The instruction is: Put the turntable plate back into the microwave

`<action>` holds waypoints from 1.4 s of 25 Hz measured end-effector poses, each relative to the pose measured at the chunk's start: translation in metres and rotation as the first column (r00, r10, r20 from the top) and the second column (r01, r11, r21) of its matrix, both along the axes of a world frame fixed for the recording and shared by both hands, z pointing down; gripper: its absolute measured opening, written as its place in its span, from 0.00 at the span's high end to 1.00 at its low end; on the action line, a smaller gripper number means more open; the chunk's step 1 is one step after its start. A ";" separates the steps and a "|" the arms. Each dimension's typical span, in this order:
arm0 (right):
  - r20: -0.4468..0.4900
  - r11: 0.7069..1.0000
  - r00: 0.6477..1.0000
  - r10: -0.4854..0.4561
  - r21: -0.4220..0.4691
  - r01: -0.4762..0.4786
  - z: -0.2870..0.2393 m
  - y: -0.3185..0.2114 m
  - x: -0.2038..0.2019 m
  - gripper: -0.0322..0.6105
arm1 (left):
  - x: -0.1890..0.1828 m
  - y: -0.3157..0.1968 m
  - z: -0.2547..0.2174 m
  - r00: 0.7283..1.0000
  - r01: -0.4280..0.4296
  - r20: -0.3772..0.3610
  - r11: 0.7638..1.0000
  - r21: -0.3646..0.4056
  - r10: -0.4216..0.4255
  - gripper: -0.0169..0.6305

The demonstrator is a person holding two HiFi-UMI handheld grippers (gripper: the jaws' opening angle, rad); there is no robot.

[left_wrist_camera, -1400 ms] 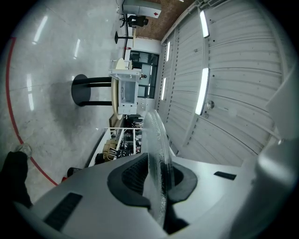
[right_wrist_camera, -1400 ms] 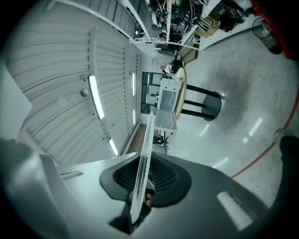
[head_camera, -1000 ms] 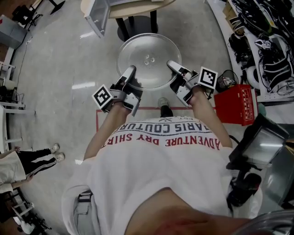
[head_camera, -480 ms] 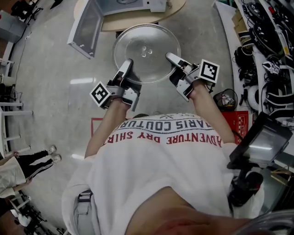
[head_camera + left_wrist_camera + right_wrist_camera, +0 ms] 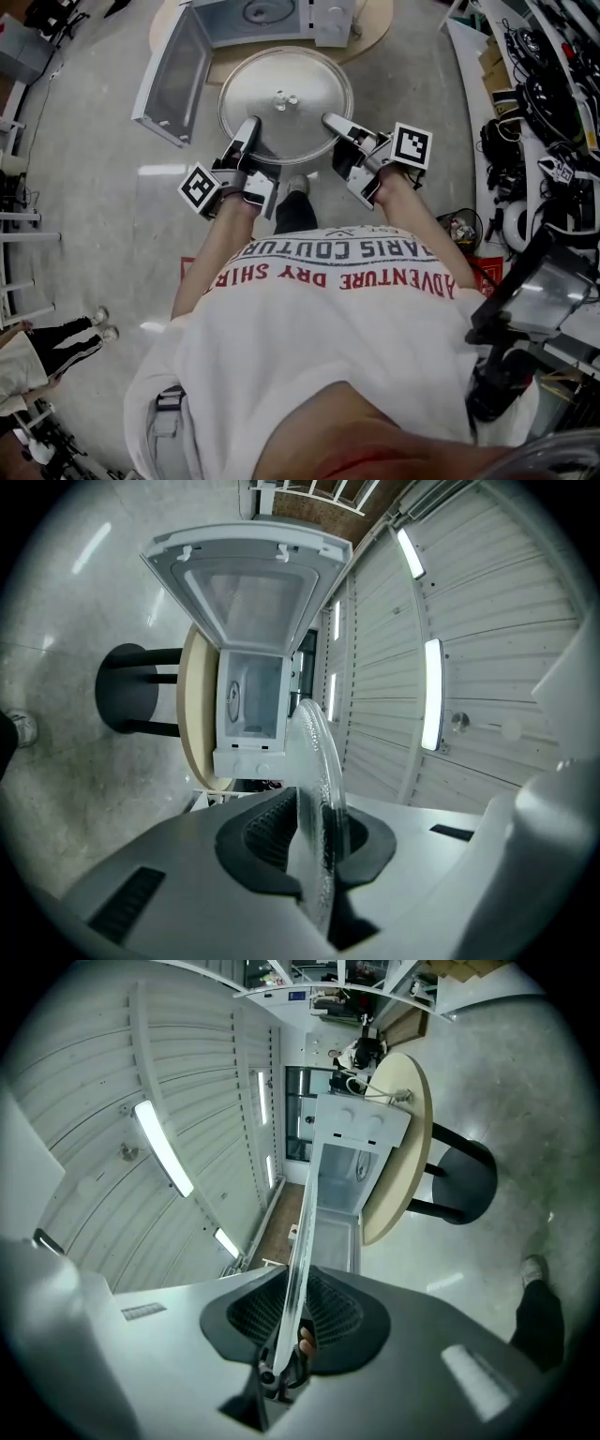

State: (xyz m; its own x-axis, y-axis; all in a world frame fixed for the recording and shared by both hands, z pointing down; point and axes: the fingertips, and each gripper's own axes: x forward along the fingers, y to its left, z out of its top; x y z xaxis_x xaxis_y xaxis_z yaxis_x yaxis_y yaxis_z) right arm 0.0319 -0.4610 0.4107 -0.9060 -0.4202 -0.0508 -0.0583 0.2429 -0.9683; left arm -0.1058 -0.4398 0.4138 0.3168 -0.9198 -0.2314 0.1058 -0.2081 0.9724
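Observation:
The clear glass turntable plate (image 5: 285, 103) is held level in the air between both grippers, just in front of the white microwave (image 5: 267, 19). My left gripper (image 5: 248, 131) is shut on the plate's near-left rim and my right gripper (image 5: 334, 124) is shut on its near-right rim. In the left gripper view the plate (image 5: 319, 789) runs edge-on between the jaw pads of the left gripper (image 5: 314, 841), with the microwave (image 5: 251, 700) beyond. The right gripper view shows the thin plate edge (image 5: 305, 1232) clamped in the right gripper (image 5: 291, 1330), and the microwave (image 5: 352, 1162) ahead.
The microwave stands on a round pale wooden table (image 5: 370, 23) with a dark pedestal (image 5: 127, 686). Its door (image 5: 173, 75) hangs open to the left. A cluttered bench with cables (image 5: 539, 103) runs along the right. A person's legs (image 5: 56, 333) show at the far left.
Both grippers have carried the plate forward toward the microwave; the microwave, its open door and the table have come further into view.

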 end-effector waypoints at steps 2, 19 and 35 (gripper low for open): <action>0.000 1.000 1.000 -0.008 -0.017 0.008 0.002 -0.028 -0.014 0.89 | -0.011 -0.031 0.001 1.000 0.010 -0.002 1.000 -0.007 -0.010 0.93; -0.016 0.984 1.000 0.003 -0.181 -0.006 0.080 -0.250 -0.109 0.89 | -0.097 -0.255 0.075 0.997 0.077 0.007 0.988 -0.134 -0.077 0.93; -0.010 0.966 1.000 -0.012 -0.257 0.009 0.144 -0.339 -0.155 0.89 | -0.138 -0.358 0.148 0.990 0.128 -0.033 0.963 -0.236 -0.139 0.93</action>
